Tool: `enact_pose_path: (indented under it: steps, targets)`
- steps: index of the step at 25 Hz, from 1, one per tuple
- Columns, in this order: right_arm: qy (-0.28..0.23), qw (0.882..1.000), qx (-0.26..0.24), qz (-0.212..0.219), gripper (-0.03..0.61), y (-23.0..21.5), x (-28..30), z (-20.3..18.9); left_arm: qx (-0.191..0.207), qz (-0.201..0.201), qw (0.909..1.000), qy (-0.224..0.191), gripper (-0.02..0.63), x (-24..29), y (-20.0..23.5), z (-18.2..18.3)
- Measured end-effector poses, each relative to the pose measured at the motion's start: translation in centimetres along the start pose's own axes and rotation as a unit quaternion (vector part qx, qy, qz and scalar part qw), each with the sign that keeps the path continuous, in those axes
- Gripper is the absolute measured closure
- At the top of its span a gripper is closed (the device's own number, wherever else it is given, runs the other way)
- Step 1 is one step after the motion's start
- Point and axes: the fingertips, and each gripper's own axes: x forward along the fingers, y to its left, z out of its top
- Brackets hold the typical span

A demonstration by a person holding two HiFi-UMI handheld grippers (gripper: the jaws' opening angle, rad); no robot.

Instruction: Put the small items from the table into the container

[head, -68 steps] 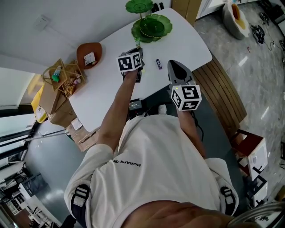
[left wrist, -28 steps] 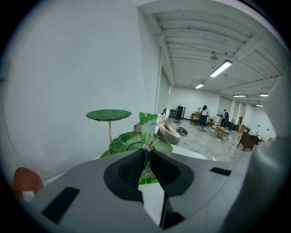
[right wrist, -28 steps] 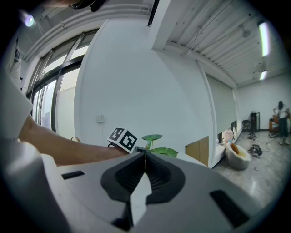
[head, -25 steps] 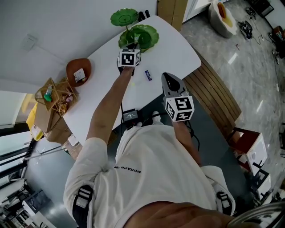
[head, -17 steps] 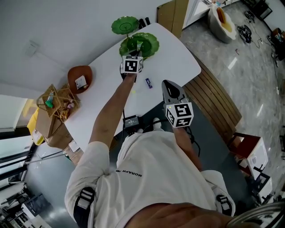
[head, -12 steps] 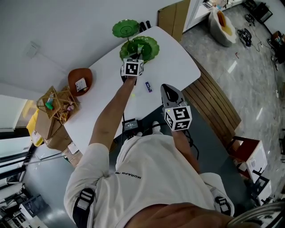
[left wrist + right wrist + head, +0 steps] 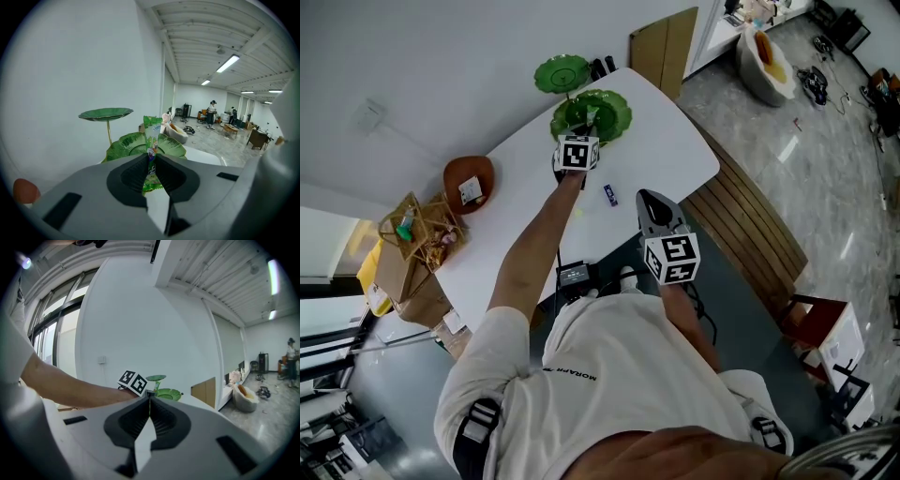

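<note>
Left gripper [image 7: 151, 161] is clenched on a thin green sachet [image 7: 152, 138]. The sachet is pinched at its lower half and held upright, with the top end sticking up past the jaw tips. Right gripper [image 7: 149, 401] is closed tight with nothing between the jaws, and is held short of the table edge.

Step in hand, as judged: the sachet is to be dropped into the green leaf-shaped dish [image 7: 125, 146]. Its lower tier lies just ahead of and below the left jaws. Whether the tips are already over the rim can't be told; the head view puts them about at the near rim. The jaws should be carried on over the dish middle before release, so the sachet isn't tipped out over the low scalloped rim. Release is best made low, since the sachet looks light and flat and may flutter or cling to a pad.

In the way: the stalk and small upper tier [image 7: 106, 113], up and left of the jaws, are to be kept clear of.

Left on the table [image 7: 675, 155]: a small blue packet [image 7: 609, 194], behind the left jaws and ahead of the right jaws, well apart from the dish. It is probably the next pick. A brown bowl [image 7: 469, 180] with a card in it sits far left of the left jaws, out of the path.
</note>
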Motion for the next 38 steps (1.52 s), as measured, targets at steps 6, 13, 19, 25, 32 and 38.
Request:
enact_pose_path:
  steps: [6,13,19,25,32,38]
  targets:
    - [-0.001,1.000,0.003,0.001,0.565,-0.3,0.2,0.1,0.004,0.001,1.0000,0.003,0.564,0.4,-0.1,0.1]
    - [-0.001,1.000,0.006,0.003,0.565,-0.6,0.4,0.2,0.011,-0.008,0.9998,0.012,0.518,1.1,-0.5,-0.1]
    - [-0.001,1.000,0.008,0.004,0.565,-0.9,0.7,0.3,0.011,-0.006,0.9998,0.013,0.486,1.0,-0.3,-0.2]
    - [-0.001,1.000,0.009,0.005,0.565,-0.6,0.8,0.3,0.009,-0.007,0.9999,0.003,0.485,0.2,-0.5,-0.1]
    - [-0.004,1.000,0.008,0.008,0.565,-0.2,0.9,0.4,0.006,-0.002,0.9996,-0.026,0.519,-1.4,-0.8,1.0]
    - [-0.007,1.000,0.008,0.013,0.565,0.5,0.8,0.6,0.002,0.005,0.9994,-0.035,0.591,-2.8,-0.6,1.0]
